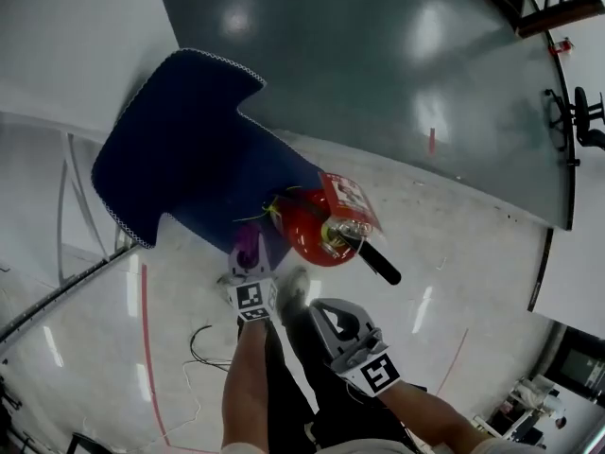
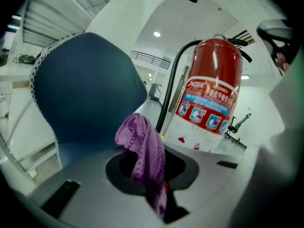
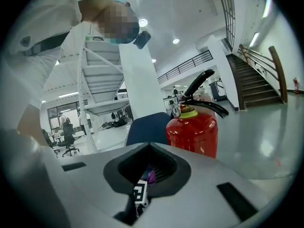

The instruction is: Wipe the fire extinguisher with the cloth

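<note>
A red fire extinguisher [image 1: 307,227] with a white label and a black hose stands on the floor against a blue chair [image 1: 189,149]. My left gripper [image 1: 250,265] is shut on a purple cloth [image 1: 250,246], held just left of the cylinder, whether touching I cannot tell. In the left gripper view the cloth [image 2: 145,156] hangs from the left gripper [image 2: 156,177], with the extinguisher [image 2: 211,89] upright beyond it. My right gripper [image 1: 319,304] is shut and holds nothing, a little below the extinguisher. The right gripper [image 3: 142,189] looks at the extinguisher's top [image 3: 192,132] and black lever.
The blue chair [image 2: 80,99] stands close to the left of the extinguisher. Thin cables [image 1: 203,348] lie on the pale floor by my legs. A dark office chair [image 1: 581,112] is far right. A staircase [image 3: 256,80] rises at the right.
</note>
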